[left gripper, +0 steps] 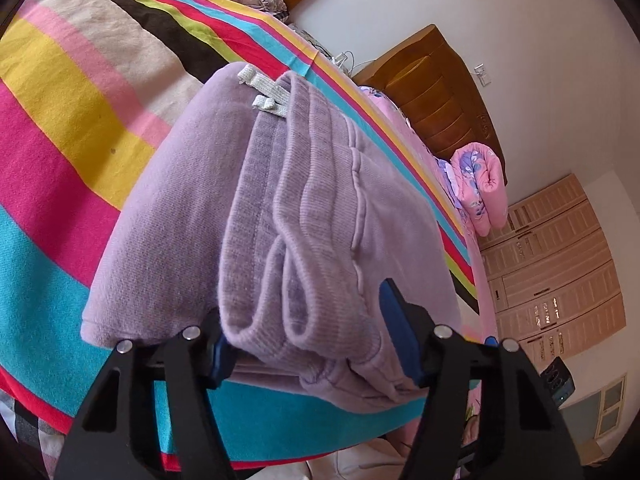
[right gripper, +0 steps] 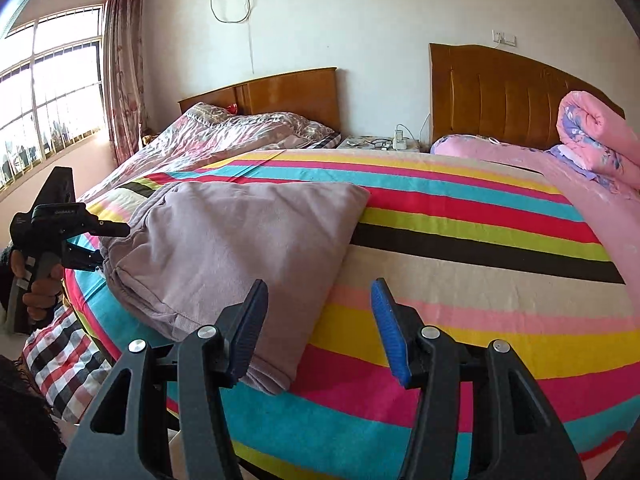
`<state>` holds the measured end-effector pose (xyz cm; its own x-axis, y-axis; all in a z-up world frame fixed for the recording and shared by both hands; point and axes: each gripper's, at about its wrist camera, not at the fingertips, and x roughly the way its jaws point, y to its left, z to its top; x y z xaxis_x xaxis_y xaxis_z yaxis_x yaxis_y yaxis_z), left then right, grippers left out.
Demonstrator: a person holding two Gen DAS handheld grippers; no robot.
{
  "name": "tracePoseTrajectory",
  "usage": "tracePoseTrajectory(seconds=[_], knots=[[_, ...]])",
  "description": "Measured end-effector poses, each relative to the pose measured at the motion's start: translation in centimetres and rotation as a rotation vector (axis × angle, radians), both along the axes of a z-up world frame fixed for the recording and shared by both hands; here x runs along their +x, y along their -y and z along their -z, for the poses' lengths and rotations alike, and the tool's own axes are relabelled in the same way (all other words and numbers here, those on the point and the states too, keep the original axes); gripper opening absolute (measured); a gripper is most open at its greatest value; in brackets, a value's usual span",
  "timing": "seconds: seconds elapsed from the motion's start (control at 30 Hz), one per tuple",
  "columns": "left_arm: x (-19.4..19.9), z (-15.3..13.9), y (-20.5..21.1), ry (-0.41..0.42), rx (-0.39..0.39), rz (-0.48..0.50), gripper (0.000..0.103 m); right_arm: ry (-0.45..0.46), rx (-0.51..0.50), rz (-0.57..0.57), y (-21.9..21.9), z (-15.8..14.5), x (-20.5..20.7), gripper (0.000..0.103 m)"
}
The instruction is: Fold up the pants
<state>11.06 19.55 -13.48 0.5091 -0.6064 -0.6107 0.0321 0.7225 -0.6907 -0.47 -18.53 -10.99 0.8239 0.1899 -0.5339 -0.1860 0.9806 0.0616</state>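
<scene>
The lilac pants lie folded in a thick stack on the striped bedsheet, with a white drawstring at the far end. In the left wrist view, my left gripper has its jaws wide apart around the near ribbed end of the stack, and the blue pads flank the cloth. In the right wrist view the pants lie at the bed's near left corner. My right gripper is open and empty, just right of the stack's near edge. The left gripper shows at the stack's left end.
A rolled pink floral quilt lies at the far right by a wooden headboard. A second bed with a patterned cover stands behind. A nightstand holds glasses and a charger. A checked cloth hangs at the near left.
</scene>
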Motion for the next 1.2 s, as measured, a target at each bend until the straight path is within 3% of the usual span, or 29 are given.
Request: tracePoseTrajectory(seconds=[0.07,0.13,0.2,0.33,0.37,0.4,0.47,0.57,0.77,0.87,0.93,0.97,1.03,1.1,1.13,1.17,1.2], knots=[[0.2,-0.3,0.2,0.008,0.028,-0.011,0.049,-0.028,-0.014,-0.019,-0.1,1.2,0.1,0.055],[0.3,-0.8,1.1,0.011,0.089,-0.011,0.032,-0.056,-0.037,-0.059,-0.8,2.4,-0.1,0.056],[0.1,-1.9,1.8,0.045,0.15,-0.011,0.026,-0.052,-0.032,-0.067,-0.9,3.1,-0.6,0.058],[-0.5,-4.6,3.0,0.103,0.209,-0.019,0.022,-0.015,0.02,-0.101,-0.4,2.4,-2.0,0.058],[-0.7,-5.6,3.3,0.123,0.216,-0.012,0.022,0.011,0.033,-0.119,-0.3,2.0,-2.7,0.06],[-0.9,-6.4,3.4,0.141,0.224,-0.005,0.021,0.019,0.028,-0.132,-0.5,1.9,-3.3,0.068],[-0.8,-8.1,4.1,0.17,0.224,0.007,0.021,0.005,-0.053,-0.138,-1.8,2.4,-3.1,0.073],[-0.3,-10.6,5.2,0.209,0.195,0.03,0.021,-0.015,-0.218,-0.092,-3.9,4.2,-1.3,0.071],[0.6,-16.8,7.4,0.318,0.123,0.094,0.021,0.023,-0.355,-0.059,-6.5,4.7,-0.2,0.069],[0.3,-19.0,6.1,0.369,0.107,0.085,0.021,0.046,-0.412,0.004,-7.1,4.4,0.4,0.067],[-0.3,-18.0,3.5,0.372,0.095,0.043,0.021,0.042,-0.388,0.028,-6.9,4.1,0.6,0.069],[-0.6,-16.1,1.5,0.349,0.081,0.018,0.021,0.021,-0.38,0.028,-7.0,4.3,0.8,0.069],[-0.5,-10.5,-1.7,0.244,0.079,-0.054,0.021,-0.024,-0.367,0.034,-6.9,5.3,1.3,0.069],[-0.2,-3.4,-4.2,0.097,0.037,-0.114,0.021,-0.025,-0.338,0.039,-6.5,5.4,1.5,0.069],[-0.3,-0.3,-5.1,0.063,-0.001,-0.14,0.021,-0.03,-0.343,0.033,-6.5,5.3,1.7,0.069],[-1.0,1.0,-5.8,0.111,-0.086,-0.153,0.021,-0.036,-0.349,0.031,-6.5,5.2,1.9,0.07],[-1.4,1.0,-6.1,0.133,-0.112,-0.161,0.021,-0.044,-0.349,0.028,-6.4,5.2,2.0,0.07]])
